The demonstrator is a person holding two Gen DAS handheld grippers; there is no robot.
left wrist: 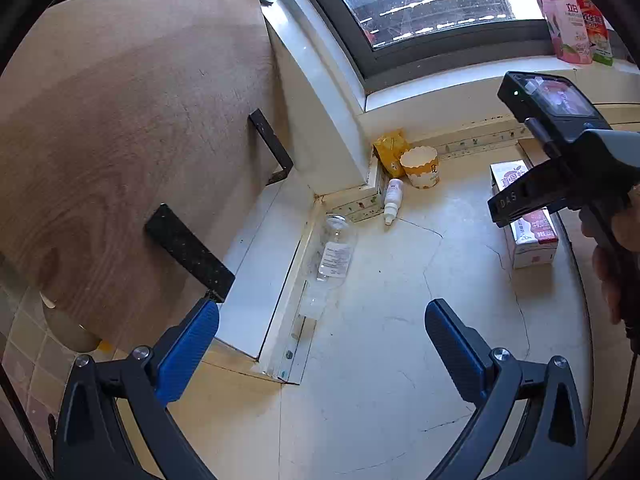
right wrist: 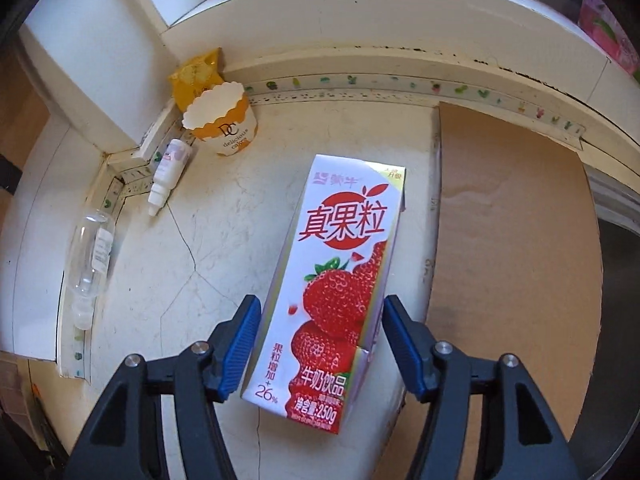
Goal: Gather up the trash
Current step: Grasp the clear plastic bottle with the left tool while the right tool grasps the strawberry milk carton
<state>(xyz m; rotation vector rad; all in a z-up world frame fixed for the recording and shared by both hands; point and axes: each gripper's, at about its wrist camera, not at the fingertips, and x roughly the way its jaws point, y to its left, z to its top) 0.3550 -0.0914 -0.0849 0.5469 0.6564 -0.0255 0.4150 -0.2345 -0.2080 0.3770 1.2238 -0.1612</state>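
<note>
1. Wooden board (left wrist: 132,140) fills the left side of the left wrist view, leaning over the worn white counter (left wrist: 380,320). Cardboard sheet (right wrist: 508,220) lies flat on the counter's right part.
2. Strawberry milk carton (right wrist: 332,292) lies on its side on the counter, printed face up. Long axis runs near to far, tilted slightly right at the far end; its top points far, toward the wall, and its base is nearest the camera.
3. Right gripper (right wrist: 320,344) straddles the carton's near half, jaws open. Blue pads (right wrist: 240,348) sit just beside the carton's sides; contact I can't confirm.
4. Left gripper (left wrist: 320,344) hovers over bare counter, jaws wide apart, nothing between them.
5. Clear plastic bottle (left wrist: 332,256) lies along the left wall edge, long axis near to far, neck toward the near side.
6. Paper cake cup (left wrist: 421,168) stands upright in the far corner, with a yellow wrapper (left wrist: 390,152) just behind it.
7. Small white dropper bottle (left wrist: 393,200) lies beside the cup, nozzle pointing near.
</note>
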